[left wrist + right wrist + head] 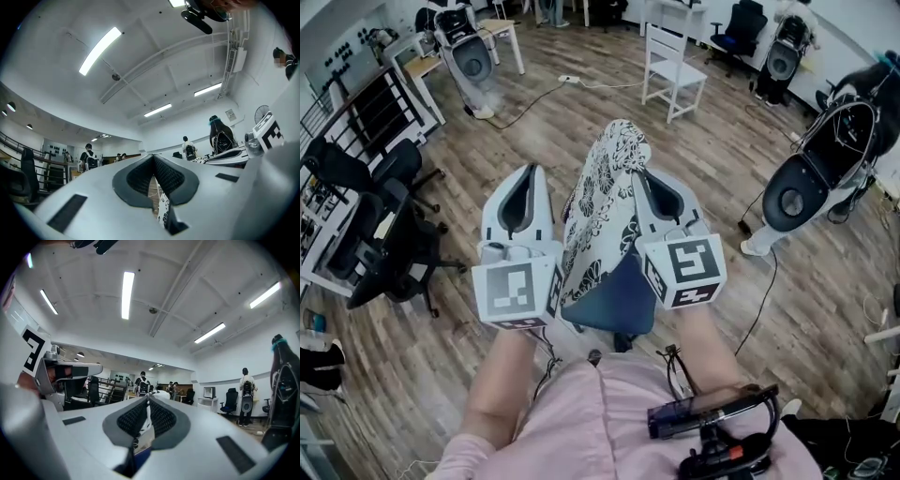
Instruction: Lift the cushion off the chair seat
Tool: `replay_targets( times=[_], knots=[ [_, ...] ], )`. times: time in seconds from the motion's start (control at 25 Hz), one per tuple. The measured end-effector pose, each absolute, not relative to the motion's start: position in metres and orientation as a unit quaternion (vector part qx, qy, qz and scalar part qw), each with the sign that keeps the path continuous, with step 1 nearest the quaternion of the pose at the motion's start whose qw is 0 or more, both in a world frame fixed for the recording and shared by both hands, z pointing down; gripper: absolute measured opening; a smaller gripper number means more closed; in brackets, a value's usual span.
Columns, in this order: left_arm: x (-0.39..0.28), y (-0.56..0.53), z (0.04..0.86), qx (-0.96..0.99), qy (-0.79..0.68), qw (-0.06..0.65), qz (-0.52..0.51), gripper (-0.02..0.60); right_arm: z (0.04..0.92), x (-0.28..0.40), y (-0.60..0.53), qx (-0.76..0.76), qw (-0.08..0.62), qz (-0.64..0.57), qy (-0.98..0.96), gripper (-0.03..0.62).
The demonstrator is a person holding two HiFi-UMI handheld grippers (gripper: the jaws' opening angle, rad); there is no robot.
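Flowers in black and white cover the cushion (600, 216), and it hangs up tall between the two grippers. The right gripper (640, 178) pinches it near the top edge. In the right gripper view a thin strip of the cushion (146, 420) sits squeezed between the jaws, so this gripper is closed on it.

The left gripper (529, 176) is just beside the cushion, on the other side. In the left gripper view its jaws meet at the tips with nothing between them. A bit of flowery cushion (162, 211) shows lower down, behind the jaws. So I think the left one is closed and holds nothing.

The blue seat (619, 300) is under the cushion. The cushion's low edge looks near the seat, and I cannot tell if it touches.

The step in hand looks like the lift itself, and it seems mostly done. The next move calls for raising the right gripper more, with a firm pinch, until the low edge is clear of the seat. The cushion is soft and hangs from one edge, so it could swing or slip.
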State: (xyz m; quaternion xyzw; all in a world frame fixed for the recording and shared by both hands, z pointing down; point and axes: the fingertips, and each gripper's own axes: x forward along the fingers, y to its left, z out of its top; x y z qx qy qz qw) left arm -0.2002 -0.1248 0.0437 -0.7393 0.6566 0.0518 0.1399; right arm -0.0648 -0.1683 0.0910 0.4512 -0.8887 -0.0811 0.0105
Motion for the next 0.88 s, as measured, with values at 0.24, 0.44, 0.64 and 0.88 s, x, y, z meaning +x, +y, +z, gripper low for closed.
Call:
replay_targets(
  times=[0.24,0.44,0.64,0.88],
  knots=[
    [-0.19,-0.128,0.051,-0.75,0.646,0.136,0.05,0.011,0.09,-0.065,-0.168,0.452,0.011,-0.093,-0.887,0.012],
    [-0.187,-0.132,0.05,-0.747,0.648,0.14,0.048,0.011,0.09,-0.066,-0.172,0.449,0.015,-0.094,-0.889,0.009],
    [-0.191,-0.136,0.054,-0.746,0.649,0.14,0.044,0.011,0.095,-0.071,-0.177,0.449,0.019,-0.091,-0.889,0.011],
    [-0.198,-0.144,0.062,-0.746,0.65,0.136,0.043,0.011,0.104,-0.079,-0.184,0.446,0.026,-0.088,-0.89,0.01]
  ],
)
